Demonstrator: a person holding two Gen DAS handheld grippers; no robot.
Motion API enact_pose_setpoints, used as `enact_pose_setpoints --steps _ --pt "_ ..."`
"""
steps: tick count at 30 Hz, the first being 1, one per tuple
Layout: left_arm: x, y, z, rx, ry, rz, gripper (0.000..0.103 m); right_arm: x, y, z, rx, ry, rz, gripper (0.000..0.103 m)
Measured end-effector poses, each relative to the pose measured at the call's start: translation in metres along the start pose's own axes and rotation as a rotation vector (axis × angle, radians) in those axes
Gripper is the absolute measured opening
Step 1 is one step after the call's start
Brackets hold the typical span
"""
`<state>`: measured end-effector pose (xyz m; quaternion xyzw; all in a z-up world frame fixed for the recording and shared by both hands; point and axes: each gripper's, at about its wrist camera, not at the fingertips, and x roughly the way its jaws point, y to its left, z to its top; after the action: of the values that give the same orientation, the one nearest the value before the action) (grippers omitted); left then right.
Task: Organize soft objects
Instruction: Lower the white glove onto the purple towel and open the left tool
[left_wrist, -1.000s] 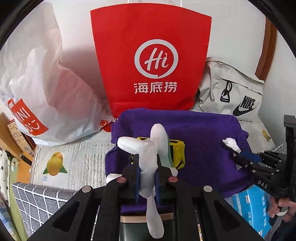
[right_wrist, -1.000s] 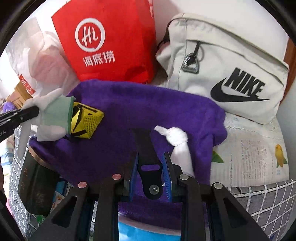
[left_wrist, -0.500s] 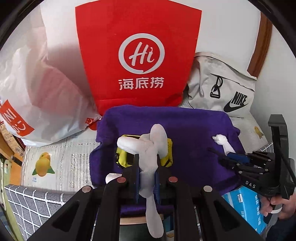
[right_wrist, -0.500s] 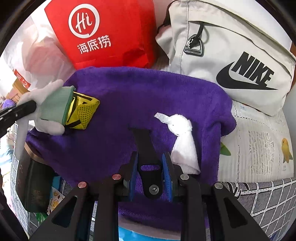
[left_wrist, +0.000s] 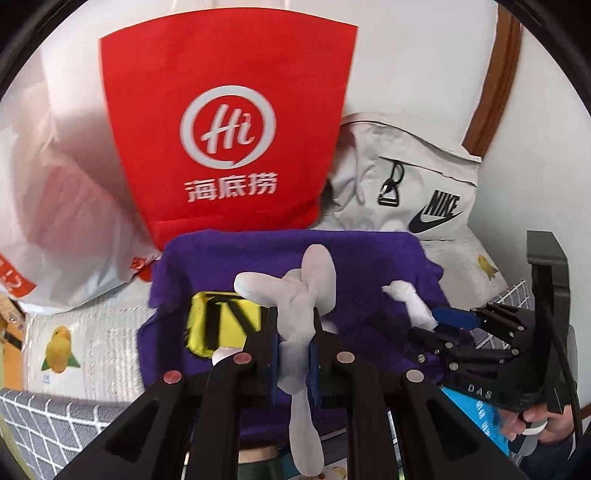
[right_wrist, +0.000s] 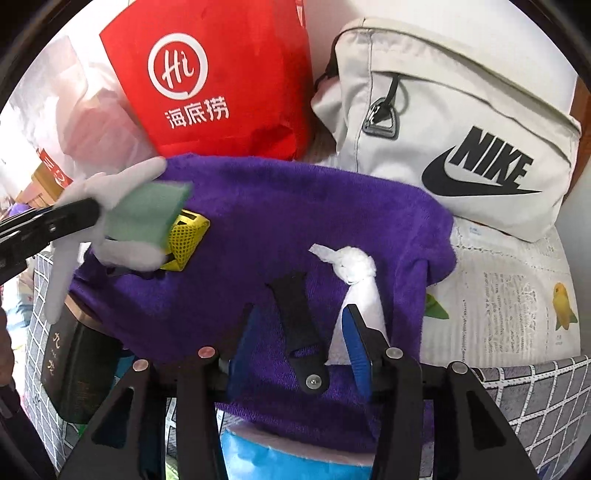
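Right tool has spread its jaws since half a second ago — the black watch strap it was pinching now lies loose between the blue pads on the purple towel, the knotted white cloth just beside the right pad. Left tool stays clamped on the white plush toy, held above the towel's left side near the yellow mesh pouch. Judgement: strap is placed; the plush looks next to set down.
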<state>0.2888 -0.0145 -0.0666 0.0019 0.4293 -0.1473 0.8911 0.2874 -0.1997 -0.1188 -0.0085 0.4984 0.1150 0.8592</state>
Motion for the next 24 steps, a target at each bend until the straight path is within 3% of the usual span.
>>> enact_pose_setpoints --steps 6,13,20,22,24 --pt "0.019 -0.019 0.002 0.032 0.024 -0.032 0.013 -0.016 -0.010 -0.007 0.013 -0.025 -0.029 0.047" --pt "0.044 -0.022 -0.008 0.057 0.071 0.056 0.013 -0.029 -0.022 -0.017 0.047 -0.058 -0.043 0.047" --pt "0.047 -0.012 -0.009 0.036 0.071 0.086 0.016 -0.036 -0.022 -0.018 0.055 -0.086 -0.083 0.047" --pt "0.046 -0.012 -0.009 0.042 0.068 0.103 0.021 -0.037 -0.020 -0.018 0.058 -0.088 -0.091 0.047" --pt "0.045 -0.012 -0.008 0.042 0.071 0.131 0.038 -0.040 -0.019 -0.018 0.059 -0.094 -0.105 0.047"
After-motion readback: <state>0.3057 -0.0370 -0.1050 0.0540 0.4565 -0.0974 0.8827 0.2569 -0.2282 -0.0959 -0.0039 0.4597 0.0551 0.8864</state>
